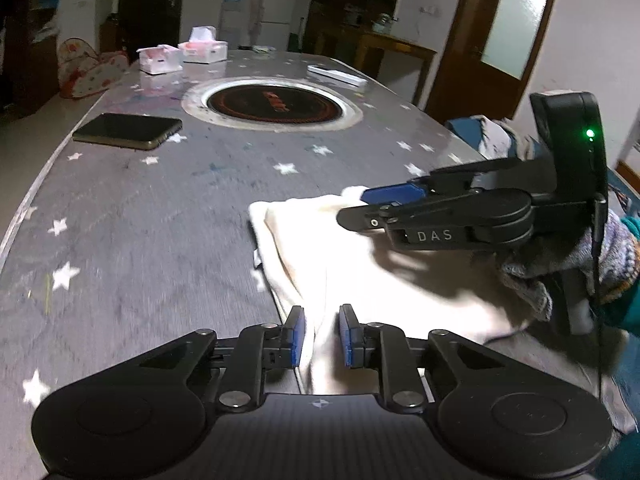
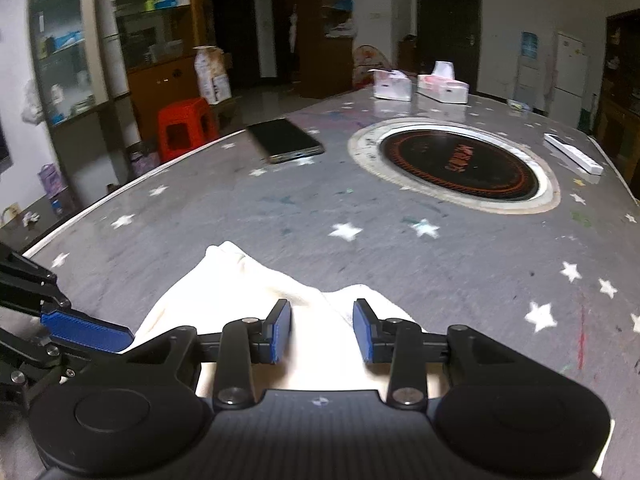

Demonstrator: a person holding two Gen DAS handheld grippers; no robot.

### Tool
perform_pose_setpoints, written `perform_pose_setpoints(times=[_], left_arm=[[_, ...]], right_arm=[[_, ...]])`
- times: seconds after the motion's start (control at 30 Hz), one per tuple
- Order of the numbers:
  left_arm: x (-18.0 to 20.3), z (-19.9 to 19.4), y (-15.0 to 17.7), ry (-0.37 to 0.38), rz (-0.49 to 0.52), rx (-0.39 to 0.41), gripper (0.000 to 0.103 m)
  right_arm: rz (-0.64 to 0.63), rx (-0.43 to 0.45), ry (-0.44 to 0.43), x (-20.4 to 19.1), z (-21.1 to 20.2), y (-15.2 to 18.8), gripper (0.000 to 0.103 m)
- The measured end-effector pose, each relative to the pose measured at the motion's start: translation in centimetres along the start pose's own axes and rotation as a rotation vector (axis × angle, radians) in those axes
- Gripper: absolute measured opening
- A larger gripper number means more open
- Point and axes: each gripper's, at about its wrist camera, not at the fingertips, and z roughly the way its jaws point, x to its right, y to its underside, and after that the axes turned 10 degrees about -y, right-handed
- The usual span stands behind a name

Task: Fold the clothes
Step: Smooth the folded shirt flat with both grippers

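A cream-white garment (image 1: 360, 272) lies bunched on the near right part of a grey star-patterned table (image 1: 160, 208). My left gripper (image 1: 322, 334) is at its near edge, jaws a little apart with a fold of the cloth between the blue pads. My right gripper (image 1: 360, 206) reaches in from the right over the garment's far corner. In the right wrist view the garment (image 2: 256, 284) lies under my right gripper (image 2: 322, 330), whose jaws stand open over the cloth. The left gripper's blue pad (image 2: 86, 330) shows at the lower left.
A black phone (image 1: 128, 130) lies at the left of the table, a round inset hotplate (image 1: 274, 104) in the middle, a white remote (image 1: 336, 74) and two tissue boxes (image 1: 180, 56) at the far end. A red stool (image 2: 186, 124) stands beyond the table edge.
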Motion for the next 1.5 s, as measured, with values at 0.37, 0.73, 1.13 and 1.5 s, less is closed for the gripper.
perform_pose_setpoints(times=[0.37,0.73,1.13,1.5], left_arm=[[1.3,-1.5,-2.0,0.002,-0.004,0.099,0.022],[1.7,3.3,-2.8,-0.06,0.027,0.057,0.023],[3.1,2.7,-4.4,-0.028,0.049,0.085,0.022],[6.0,7.1,-6.2,0.002,0.087,0.051,0.021]], right_arm=[[0.074,0.051,0.01,0.0,-7.3,2.5,0.034],[0.198,0.062,0.174,5.5,-10.3,5.9,0.018],[0.162,0.077,0.193,5.6,-10.2,4.8,0.02],[0.101,0.039,0.109,4.5,-7.2,2.9,0.02]])
